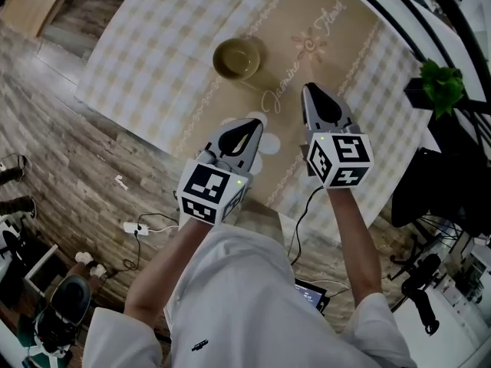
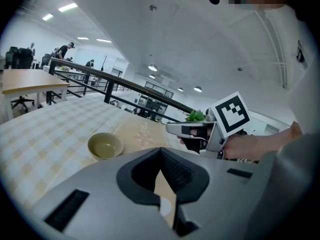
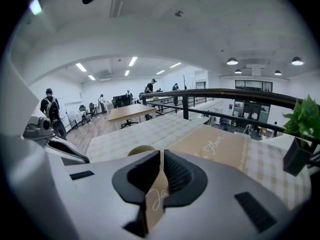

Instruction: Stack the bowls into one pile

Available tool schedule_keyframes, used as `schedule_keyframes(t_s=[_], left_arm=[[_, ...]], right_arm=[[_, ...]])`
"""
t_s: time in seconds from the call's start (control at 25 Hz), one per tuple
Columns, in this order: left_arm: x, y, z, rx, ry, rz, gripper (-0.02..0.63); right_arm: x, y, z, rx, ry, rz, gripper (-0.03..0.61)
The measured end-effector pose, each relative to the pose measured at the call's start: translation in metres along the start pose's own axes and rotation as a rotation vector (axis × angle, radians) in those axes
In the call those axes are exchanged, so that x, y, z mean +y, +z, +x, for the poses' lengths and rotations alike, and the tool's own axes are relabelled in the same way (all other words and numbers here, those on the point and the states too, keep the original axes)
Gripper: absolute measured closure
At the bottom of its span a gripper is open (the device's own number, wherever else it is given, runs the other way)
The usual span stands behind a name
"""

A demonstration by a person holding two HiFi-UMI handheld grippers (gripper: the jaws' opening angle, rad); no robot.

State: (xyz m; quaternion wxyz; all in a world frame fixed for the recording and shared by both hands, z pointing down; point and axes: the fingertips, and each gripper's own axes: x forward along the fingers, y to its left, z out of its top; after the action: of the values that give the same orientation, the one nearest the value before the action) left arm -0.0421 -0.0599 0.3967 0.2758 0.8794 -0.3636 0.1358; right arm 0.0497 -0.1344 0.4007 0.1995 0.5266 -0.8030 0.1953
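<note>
Stacking needs more than one bowl, yet only a single olive bowl (image 1: 236, 58) is clearly shown. It stands upright and empty on the counter (image 1: 126, 102), where the checked cloth (image 1: 153, 44) meets the tan runner (image 1: 349, 48), well ahead of both grippers. The left tongs (image 2: 160, 150) are held together at the tips with nothing between them, and the right tongs (image 3: 162, 153) are likewise closed on nothing. Both are held above the near part of the counter, side by side and pointed toward the bowl. Pale round shapes (image 1: 269, 142) are glimpsed under the left tongs, but whether they are bowls cannot be told. The step in hand is judged to be the approach for a first grasp. For this to be done well, one pair of tongs should be opened before the rim is reached. One tip should be brought inside the bowl and one outside, and the wall clamped near the rim so that the bowl is lifted level. A glazed rim is likely to be slippery, so a firm, square bite is advised. The bowl should be lowered centred over its partner rather than dropped. The potted plant (image 1: 441, 83) at the far right edge is best kept clear of.
</note>
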Motion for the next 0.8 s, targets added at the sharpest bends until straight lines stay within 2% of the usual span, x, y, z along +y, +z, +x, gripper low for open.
schedule_keyframes(t_s=[0.16, 0.36, 0.68, 0.8], left_arm=[[-0.021, 0.007, 0.009, -0.009, -0.004, 0.005, 0.597], [-0.065, 0.000, 0.002, -0.016, -0.029, 0.025, 0.597], [-0.104, 0.007, -0.016, 0.005, -0.180, 0.061, 0.597], [-0.119, 0.016, -0.029, 0.003, -0.232, 0.043, 0.597]], right_arm=[[-0.010, 0.003, -0.020, -0.004, 0.008, 0.009, 0.538], [-0.023, -0.009, -0.078, -0.027, -0.033, 0.063, 0.538], [-0.025, 0.000, -0.154, -0.087, -0.167, 0.201, 0.538], [-0.017, 0.009, -0.188, -0.121, -0.212, 0.257, 0.538]])
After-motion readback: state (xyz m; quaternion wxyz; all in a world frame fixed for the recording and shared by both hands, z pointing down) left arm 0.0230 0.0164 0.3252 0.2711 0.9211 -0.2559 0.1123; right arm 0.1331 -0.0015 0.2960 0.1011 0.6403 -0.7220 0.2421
